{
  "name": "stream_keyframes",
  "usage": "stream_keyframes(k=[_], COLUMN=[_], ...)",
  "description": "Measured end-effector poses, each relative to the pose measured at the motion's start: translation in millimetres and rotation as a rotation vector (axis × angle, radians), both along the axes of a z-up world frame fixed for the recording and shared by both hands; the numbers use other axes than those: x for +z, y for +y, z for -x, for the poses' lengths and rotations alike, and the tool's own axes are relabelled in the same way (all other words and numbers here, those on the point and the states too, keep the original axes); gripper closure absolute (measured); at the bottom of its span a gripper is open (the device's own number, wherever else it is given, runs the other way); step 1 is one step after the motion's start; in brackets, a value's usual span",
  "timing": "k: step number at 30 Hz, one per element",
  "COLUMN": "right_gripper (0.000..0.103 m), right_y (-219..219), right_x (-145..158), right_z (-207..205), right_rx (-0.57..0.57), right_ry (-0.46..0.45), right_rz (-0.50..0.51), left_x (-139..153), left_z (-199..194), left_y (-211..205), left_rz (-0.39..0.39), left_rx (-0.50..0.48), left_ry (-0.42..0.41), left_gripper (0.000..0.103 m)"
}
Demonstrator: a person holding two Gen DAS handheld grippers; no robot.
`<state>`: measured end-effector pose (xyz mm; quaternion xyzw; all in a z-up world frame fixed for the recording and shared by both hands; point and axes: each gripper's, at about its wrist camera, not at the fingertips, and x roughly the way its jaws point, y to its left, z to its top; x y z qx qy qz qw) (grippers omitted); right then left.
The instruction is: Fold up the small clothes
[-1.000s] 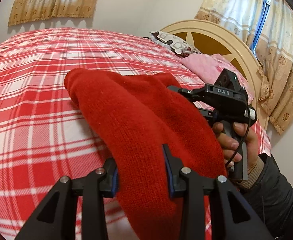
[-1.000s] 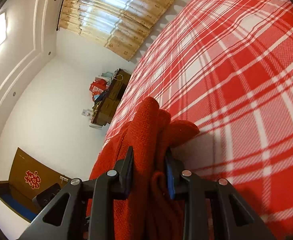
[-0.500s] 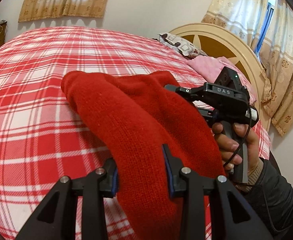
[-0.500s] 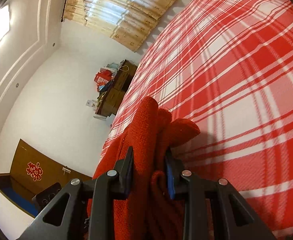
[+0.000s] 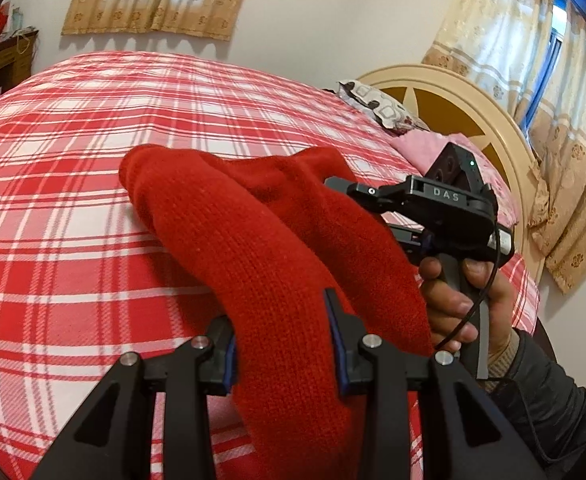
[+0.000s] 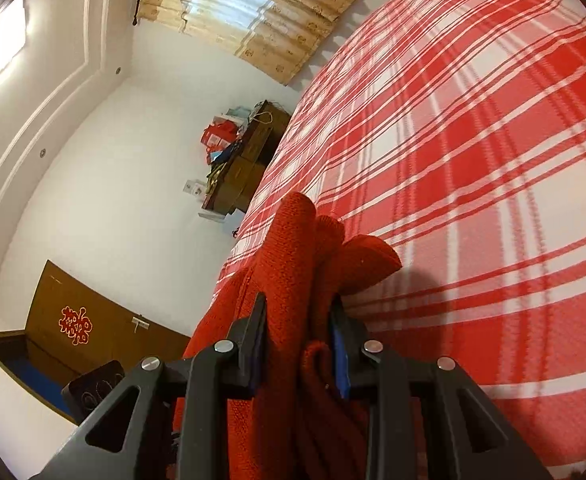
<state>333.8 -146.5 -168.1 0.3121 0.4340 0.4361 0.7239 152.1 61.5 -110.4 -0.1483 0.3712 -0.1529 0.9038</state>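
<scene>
We hold a red knitted garment (image 5: 277, 248) up over the bed (image 5: 73, 184), one tool at each side of it. Our left tool (image 5: 283, 340) is clamped on a thick fold of the knit, the fabric bulging between its two blue-lined fingers (image 5: 335, 332) and hanging down below them. Our right tool (image 6: 299, 340) is likewise clamped on a bunched, layered edge of the same garment (image 6: 293, 264), with folds poking out past its fingertips. From the left wrist view we see that right tool (image 5: 433, 200) gripped in our right hand (image 5: 457, 292), its front end hidden behind the red knit. The far rounded end of the garment lies near or on the red-and-white checked bedspread; we cannot tell whether it touches. A cream headboard (image 5: 473, 96) and a patterned pillow (image 5: 377, 106) sit at the far end of the bed.
</scene>
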Motion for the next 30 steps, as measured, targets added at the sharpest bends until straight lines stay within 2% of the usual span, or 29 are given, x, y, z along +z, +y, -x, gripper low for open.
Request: stream_keyframes(k=[30], right_gripper=[0.075], right_y=[170], right_x=[4], right_z=[9], right_rx=[0.246], right_ry=[-0.013], right_rz=[0.03], left_x=[0], left_z=[38], left_y=[85], left_rz=[-0.065], left_rx=[0.204], left_ry=[-0.012], left_gripper=[0.066])
